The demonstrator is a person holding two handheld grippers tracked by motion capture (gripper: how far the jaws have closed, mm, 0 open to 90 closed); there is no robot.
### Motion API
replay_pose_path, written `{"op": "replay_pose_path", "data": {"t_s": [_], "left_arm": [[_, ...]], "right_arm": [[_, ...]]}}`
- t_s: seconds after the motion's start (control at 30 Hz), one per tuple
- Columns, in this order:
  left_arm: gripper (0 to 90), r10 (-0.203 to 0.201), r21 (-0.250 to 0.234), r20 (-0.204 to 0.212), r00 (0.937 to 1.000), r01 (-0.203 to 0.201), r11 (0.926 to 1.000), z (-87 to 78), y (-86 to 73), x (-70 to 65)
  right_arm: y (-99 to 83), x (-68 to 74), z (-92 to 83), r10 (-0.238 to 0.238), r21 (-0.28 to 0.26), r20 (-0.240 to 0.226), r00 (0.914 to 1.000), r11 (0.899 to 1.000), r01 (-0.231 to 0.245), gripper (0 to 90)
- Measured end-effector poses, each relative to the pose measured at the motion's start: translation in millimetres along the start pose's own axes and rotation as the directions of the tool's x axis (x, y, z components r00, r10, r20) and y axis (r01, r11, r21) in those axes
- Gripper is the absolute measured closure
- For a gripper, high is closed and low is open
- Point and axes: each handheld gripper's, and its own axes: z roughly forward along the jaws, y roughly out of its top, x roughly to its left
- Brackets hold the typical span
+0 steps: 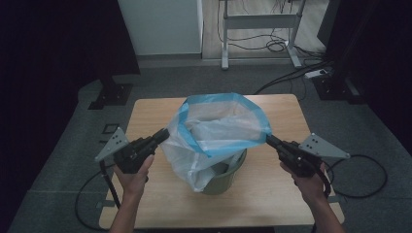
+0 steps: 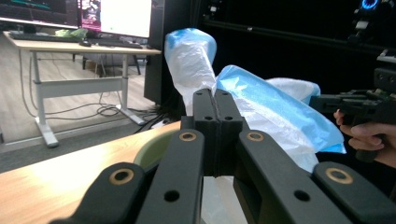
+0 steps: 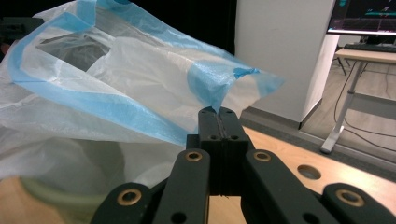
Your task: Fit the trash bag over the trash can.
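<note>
Item: bin bag (image 1: 221, 128), thin, soft, slippery, very light; I would grip its blue rim, never the film. Left gripper (image 1: 164, 136) and right gripper (image 1: 269, 140): jaws closed tight on opposite rim edges over the bin (image 1: 228, 177).

You are in an office-like lab: a small wooden table (image 1: 160, 109) on grey carpet (image 1: 63, 160), black curtains (image 1: 53, 43), loose cables (image 1: 277, 43), and a height-adjustable desk (image 2: 70, 46) carrying monitors (image 2: 116, 16).
</note>
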Motion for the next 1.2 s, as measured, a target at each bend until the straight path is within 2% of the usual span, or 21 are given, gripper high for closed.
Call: {"op": "replay_pose_path", "data": {"t_s": [0.13, 0.23, 0.43, 0.57, 0.7, 0.87, 1.0, 1.2], "left_arm": [[89.6, -0.014, 0.014, -0.005, 0.9999, 0.014, 0.9998, 3.5, -8.5, 0.2], [89.6, -0.011, 0.022, -0.017, 0.9998, 0.011, 0.9997, 12.3, -7.0, 4.3], [89.6, -0.019, 0.018, -0.045, 0.9988, 0.020, 0.9996, 32.0, 0.3, 18.5], [89.6, -0.015, 0.023, -0.036, 0.9992, 0.016, 0.9996, 36.6, 2.2, 22.5], [89.6, -0.028, 0.032, -0.015, 0.9995, 0.028, 0.9991, 30.8, -3.5, 22.7], [89.3, -0.038, 0.044, 0.016, 0.9992, 0.037, 0.9984, 13.2, -22.8, 16.3], [89.2, -0.066, 0.039, 0.033, 0.9973, 0.064, 0.9972, 3.1, -38.4, 15.1], [89.0, -0.100, 0.019, 0.083, 0.9915, 0.099, 0.9949, -8.6, -53.7, 9.9]], "right_arm": [[-10.1, 2.2, -0.7, 0.016, 0.015, 0.002, 0.9999, 1.000, -0.016, 89.2], [-12.3, -0.1, 3.1, 0.031, 0.027, 0.018, 0.9994, 0.999, -0.031, 89.2], [-3.4, -9.4, 13.7, 0.043, 0.018, 0.055, 0.9975, 0.999, -0.044, 89.2], [1.7, -12.2, 17.8, 0.035, 0.011, 0.064, 0.9973, 0.999, -0.036, 89.2], [-2.6, -11.0, 16.3, 0.042, 0.021, 0.056, 0.9975, 0.999, -0.044, 89.2], [-21.7, 0.5, 5.7, 0.047, 0.036, 0.020, 0.9987, 0.998, -0.048, 89.2], [-43.5, 6.9, -2.8, 0.094, 0.046, -0.014, 0.9955, 0.995, -0.093, 89.2], [-65.9, 17.1, -7.0, 0.125, 0.078, -0.051, 0.9909, 0.990, -0.121, 89.2]]}}
